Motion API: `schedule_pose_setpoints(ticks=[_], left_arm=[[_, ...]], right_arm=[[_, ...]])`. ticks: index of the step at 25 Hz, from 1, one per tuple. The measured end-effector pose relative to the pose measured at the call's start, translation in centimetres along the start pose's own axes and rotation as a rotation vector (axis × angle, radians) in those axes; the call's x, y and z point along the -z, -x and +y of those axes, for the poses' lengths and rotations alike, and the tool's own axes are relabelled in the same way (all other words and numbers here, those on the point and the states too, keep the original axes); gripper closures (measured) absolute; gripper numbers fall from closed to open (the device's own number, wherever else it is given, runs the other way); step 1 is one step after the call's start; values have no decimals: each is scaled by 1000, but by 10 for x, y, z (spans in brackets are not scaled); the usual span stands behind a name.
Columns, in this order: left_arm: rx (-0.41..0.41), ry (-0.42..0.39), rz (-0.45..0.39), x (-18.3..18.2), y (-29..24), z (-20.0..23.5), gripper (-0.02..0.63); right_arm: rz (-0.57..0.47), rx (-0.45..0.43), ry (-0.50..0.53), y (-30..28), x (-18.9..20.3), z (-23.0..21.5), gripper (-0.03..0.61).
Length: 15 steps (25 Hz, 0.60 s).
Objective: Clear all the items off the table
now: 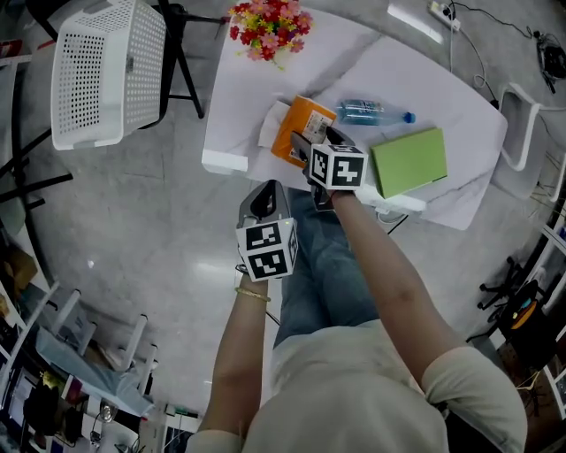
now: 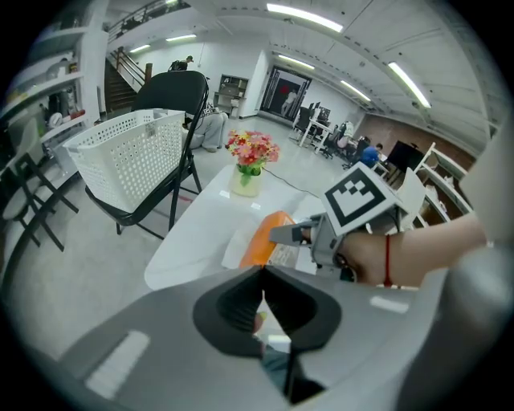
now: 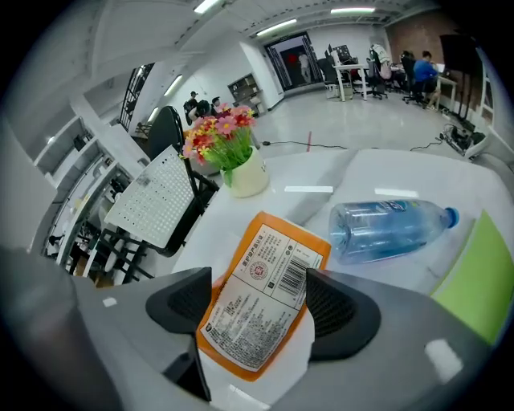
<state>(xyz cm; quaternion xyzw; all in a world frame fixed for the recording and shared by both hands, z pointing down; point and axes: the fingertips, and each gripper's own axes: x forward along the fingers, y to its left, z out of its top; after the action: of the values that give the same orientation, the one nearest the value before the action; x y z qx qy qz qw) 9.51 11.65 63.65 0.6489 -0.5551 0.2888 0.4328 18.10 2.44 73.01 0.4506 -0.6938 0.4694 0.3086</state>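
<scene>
An orange packet [image 1: 307,126] with a white printed label lies on a white sheet near the table's [image 1: 239,97] front edge. My right gripper [image 3: 259,309] hangs low over it, open, one jaw on each side of the packet [image 3: 269,281], with neither pad clearly pressing on it. A clear water bottle [image 3: 389,229] with a blue cap lies on its side just behind the packet, and a green book [image 1: 409,161] lies to the right. My left gripper [image 2: 263,299] is shut and empty, off the table's near edge, to the left of the right gripper [image 2: 321,237].
A vase of red and yellow flowers [image 1: 270,26] stands at the table's far side. A white perforated basket [image 1: 106,71] rests on a black folding chair left of the table. A white chair [image 1: 523,119] stands at the right. The person's legs are under the near edge.
</scene>
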Motion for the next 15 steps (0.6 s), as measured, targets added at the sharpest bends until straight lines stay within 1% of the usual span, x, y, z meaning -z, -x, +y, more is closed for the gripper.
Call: schedule_pose_setpoints(ticks=[2, 10, 15], left_arm=[[1, 3, 2, 0, -1, 1, 604], [-3, 7, 30, 7, -6, 3, 604], [-4, -1, 41, 10, -5, 0, 604]], right_arm=[[11, 19, -12, -5, 1, -3, 212], [9, 95, 16, -20, 3, -7, 207], [24, 117, 22, -23, 3, -7, 212]])
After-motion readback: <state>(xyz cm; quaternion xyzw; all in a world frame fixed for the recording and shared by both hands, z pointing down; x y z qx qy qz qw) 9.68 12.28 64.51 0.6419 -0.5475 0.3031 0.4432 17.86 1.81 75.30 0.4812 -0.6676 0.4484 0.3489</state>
